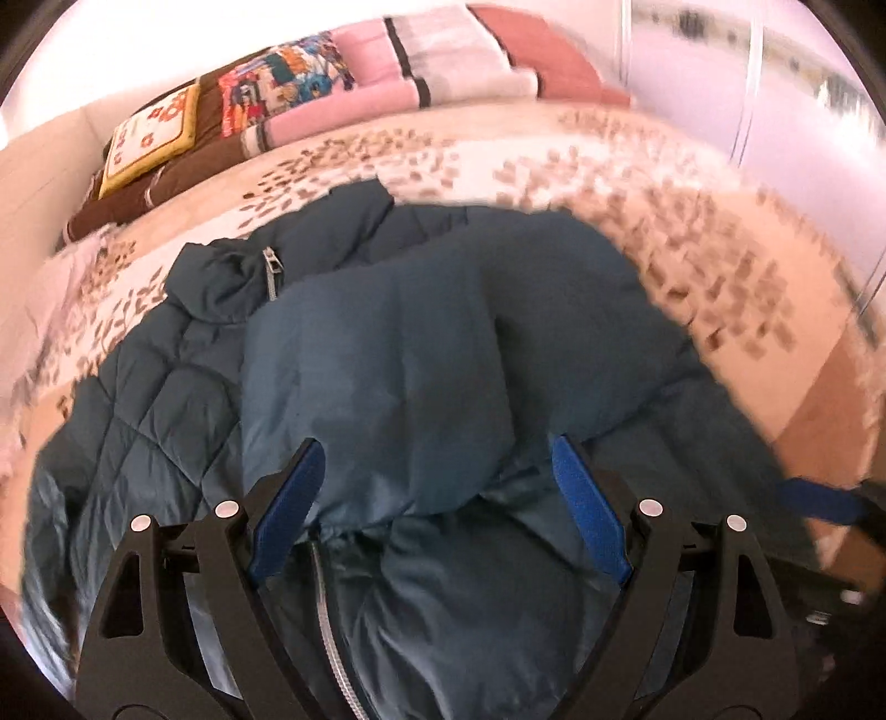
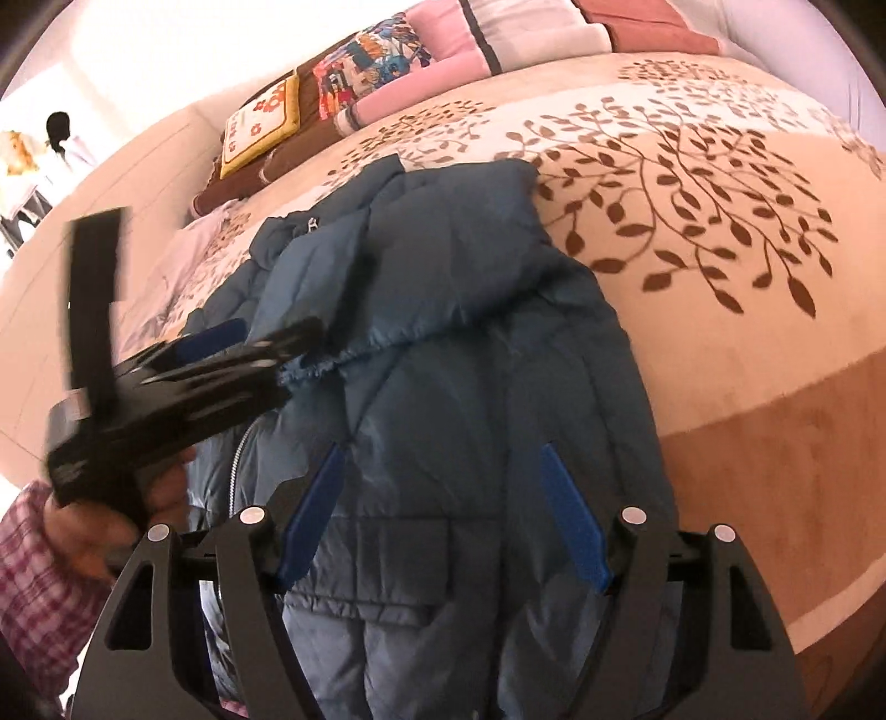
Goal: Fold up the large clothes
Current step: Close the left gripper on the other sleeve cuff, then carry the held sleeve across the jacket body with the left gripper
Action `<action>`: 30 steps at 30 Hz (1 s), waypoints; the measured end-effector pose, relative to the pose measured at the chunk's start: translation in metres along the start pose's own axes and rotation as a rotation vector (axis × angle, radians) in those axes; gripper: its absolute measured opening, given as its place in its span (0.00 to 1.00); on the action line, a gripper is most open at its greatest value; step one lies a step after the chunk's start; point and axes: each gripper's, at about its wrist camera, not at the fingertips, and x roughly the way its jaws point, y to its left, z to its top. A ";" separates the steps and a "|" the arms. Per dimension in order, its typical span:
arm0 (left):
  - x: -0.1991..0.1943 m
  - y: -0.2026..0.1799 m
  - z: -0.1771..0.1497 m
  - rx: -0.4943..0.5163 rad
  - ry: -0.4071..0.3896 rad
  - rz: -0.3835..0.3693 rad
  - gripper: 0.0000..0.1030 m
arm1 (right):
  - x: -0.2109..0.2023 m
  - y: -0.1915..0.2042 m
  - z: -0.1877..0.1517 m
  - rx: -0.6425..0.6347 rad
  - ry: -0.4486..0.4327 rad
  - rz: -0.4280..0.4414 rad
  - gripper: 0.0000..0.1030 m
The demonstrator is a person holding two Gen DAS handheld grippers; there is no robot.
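Two grippers hang over one jacket (image 1: 421,354) spread on a bed (image 2: 747,387). It is a dark teal quilted jacket, lying on the bed's beige cover with the brown leaf print, its collar and zip pull (image 1: 272,271) toward the pillows. One sleeve (image 2: 443,277) is folded across the body, its cuff lying near the middle of the front. A flap pocket (image 2: 365,559) shows lower down, and the silver zip (image 1: 332,626) runs along the front edge.

In the left wrist view, the left gripper (image 1: 440,471) points down at the jacket with its blue-padded fingers (image 1: 293,498) apart; fabric bulges up between them, but the pads do not press on it. That view is smeared with motion blur at its right side.

In the right wrist view, the right gripper (image 2: 440,487) also has its fingers (image 2: 570,520) spread wide over the jacket's front, gripping nothing. At the left of that view the left gripper shows blurred, held by a hand (image 2: 105,520) with a pink plaid sleeve (image 2: 33,587).

Several folded blankets (image 2: 443,44) and a cushion (image 2: 260,127) with a yellow border lie stacked at the head of the bed.
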 end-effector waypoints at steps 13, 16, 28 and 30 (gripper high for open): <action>-0.042 0.084 -0.006 -0.221 -0.065 0.072 0.12 | 0.004 0.006 -0.002 -0.009 0.011 0.030 0.70; -0.053 0.117 -0.016 -0.281 -0.079 0.096 0.12 | 0.008 0.013 -0.004 -0.025 0.024 0.032 0.70; -0.025 0.203 -0.061 -0.465 -0.010 0.151 0.12 | 0.022 0.047 -0.009 -0.119 0.078 0.016 0.70; -0.015 0.211 -0.065 -0.485 0.008 0.154 0.12 | 0.025 0.051 -0.008 -0.130 0.084 0.011 0.70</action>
